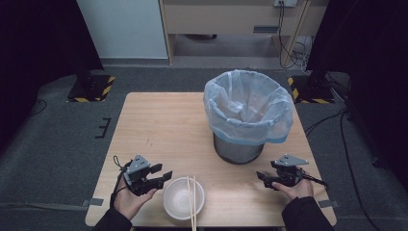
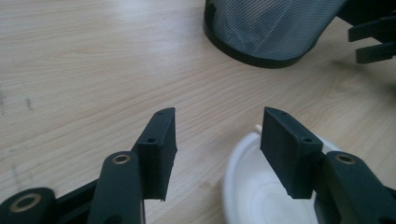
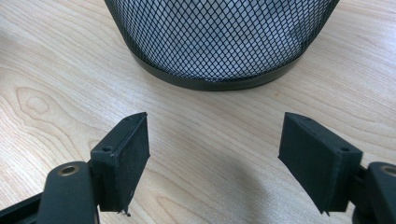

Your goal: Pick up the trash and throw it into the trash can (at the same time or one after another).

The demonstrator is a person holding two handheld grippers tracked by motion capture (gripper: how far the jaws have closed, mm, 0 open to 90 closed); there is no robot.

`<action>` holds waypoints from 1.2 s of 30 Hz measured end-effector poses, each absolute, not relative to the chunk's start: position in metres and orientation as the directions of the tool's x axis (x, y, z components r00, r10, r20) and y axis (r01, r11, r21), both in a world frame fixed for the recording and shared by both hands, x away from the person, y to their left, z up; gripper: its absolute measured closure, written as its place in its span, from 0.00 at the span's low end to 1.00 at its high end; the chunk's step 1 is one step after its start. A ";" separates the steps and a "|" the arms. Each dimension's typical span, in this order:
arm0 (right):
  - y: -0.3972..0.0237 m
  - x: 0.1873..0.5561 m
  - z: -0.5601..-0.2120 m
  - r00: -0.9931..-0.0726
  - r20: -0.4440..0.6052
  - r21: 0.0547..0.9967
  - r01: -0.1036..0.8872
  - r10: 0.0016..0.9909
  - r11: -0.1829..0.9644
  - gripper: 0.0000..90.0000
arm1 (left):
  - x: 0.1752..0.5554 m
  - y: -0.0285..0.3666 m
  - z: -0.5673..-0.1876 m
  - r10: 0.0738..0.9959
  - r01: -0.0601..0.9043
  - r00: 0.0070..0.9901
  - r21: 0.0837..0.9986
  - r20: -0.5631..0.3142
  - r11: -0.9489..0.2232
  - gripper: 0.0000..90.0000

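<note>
At the near edge of a light wood table (image 1: 159, 120), a person's two hands came in from the bottom of the high view, each w/ a black two-jaw gripper. The left gripper (image 1: 163, 174) sat in the left hand (image 1: 126, 199) just left of a white bowl (image 1: 179, 199); its jaws stood wide apart, holding nothing. In the left gripper view the same gripper (image 2: 218, 135) showed bare wood between the jaws, w/ the bowl's rim (image 2: 243, 186) beside and under the right-hand jaw. A pair of pale chopsticks (image 1: 193, 202) lay across the bowl, running toward the near table edge. The right gripper (image 1: 262, 177), in the right hand (image 1: 299, 188) near the table's right corner, was also wide open and empty; the right gripper view put that gripper (image 3: 214, 135) low over the wood, aimed at the bin's base.

Farther back, right of centre, stood a black mesh waste bin (image 1: 238, 147) lined w/ a pale blue plastic bag (image 1: 248, 108) folded over its rim. The mesh wall (image 3: 219, 37) was close ahead of the right jaws, apart from them; the bin's base (image 2: 261, 51) appeared at upper right in the left gripper view, w/ the other gripper's jaws (image 2: 373, 39) beyond it. Beyond the table: grey floor (image 1: 48, 144), yellow-black striped stand bases (image 1: 91, 89) and cables (image 1: 346, 134).
</note>
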State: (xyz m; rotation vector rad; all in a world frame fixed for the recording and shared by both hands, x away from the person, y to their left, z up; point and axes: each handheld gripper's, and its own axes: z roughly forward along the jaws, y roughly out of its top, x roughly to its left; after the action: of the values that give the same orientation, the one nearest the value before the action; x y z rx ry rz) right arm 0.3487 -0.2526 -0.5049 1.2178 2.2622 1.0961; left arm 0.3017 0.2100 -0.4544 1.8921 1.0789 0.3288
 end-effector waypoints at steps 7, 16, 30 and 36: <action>-0.253 0.349 -0.505 -0.571 0.055 0.764 0.552 0.819 0.334 0.27 | 0.288 0.187 -0.456 0.767 0.572 0.609 0.781 -0.201 -0.250 0.57; -0.253 0.349 -0.505 -0.573 0.053 0.764 0.551 0.818 0.336 0.27 | 0.280 0.166 -0.461 0.751 0.579 0.632 0.761 -0.191 -0.293 0.61; -0.253 0.349 -0.505 -0.576 0.046 0.762 0.548 0.816 0.345 0.27 | 0.279 0.150 -0.474 0.759 0.620 0.618 0.719 -0.203 -0.313 0.60; -0.252 0.349 -0.505 -0.577 0.045 0.761 0.549 0.815 0.347 0.27 | 0.279 0.146 -0.478 0.767 0.628 0.614 0.705 -0.187 -0.331 0.59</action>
State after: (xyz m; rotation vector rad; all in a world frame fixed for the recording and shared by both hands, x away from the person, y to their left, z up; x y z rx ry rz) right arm 0.3493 -0.2524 -0.5054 1.2051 2.2725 1.0820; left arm 0.2795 0.1463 -0.4780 2.0636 1.0944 0.2292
